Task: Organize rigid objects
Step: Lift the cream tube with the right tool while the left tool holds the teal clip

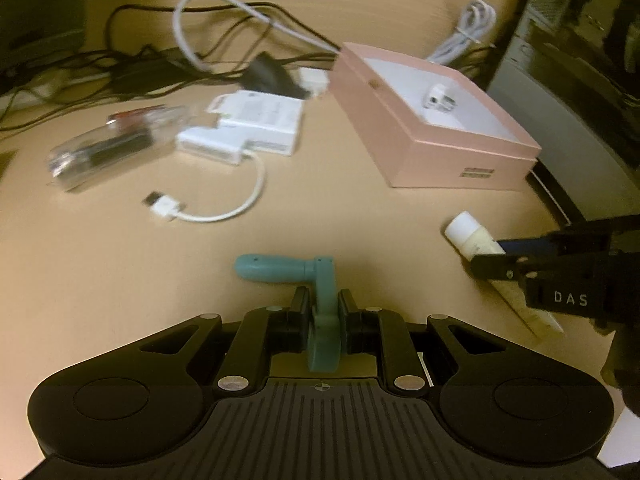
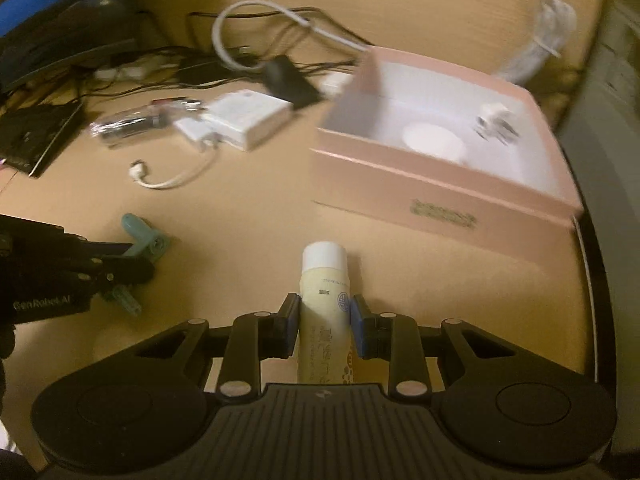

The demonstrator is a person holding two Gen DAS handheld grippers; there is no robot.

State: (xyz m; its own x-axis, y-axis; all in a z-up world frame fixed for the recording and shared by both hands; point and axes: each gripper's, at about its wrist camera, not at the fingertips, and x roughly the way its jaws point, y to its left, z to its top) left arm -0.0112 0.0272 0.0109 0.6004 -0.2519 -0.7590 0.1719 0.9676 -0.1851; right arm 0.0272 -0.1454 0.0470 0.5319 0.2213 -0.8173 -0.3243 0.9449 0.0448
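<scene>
Left gripper [image 1: 325, 314]: I clamp the teal crank handle [image 1: 320, 292], near the pink box [image 1: 460, 152].
Right gripper [image 2: 325, 326]: I clamp the cream tube [image 2: 325, 304], just before the box.

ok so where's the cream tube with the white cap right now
The cream plastic tube with the white cap is clamped in the right hand-held gripper, cap forward, over the tan table just short of the open pink box.

Teal crank handle [image 1: 316, 280] between black left gripper [image 1: 325, 312] pads. Cream tube [image 2: 326, 320], white cap, between blue pads of right gripper [image 2: 325, 322]. Ahead: pink box [image 2: 440, 196], white interior; tan table [image 1: 120, 260].
</scene>
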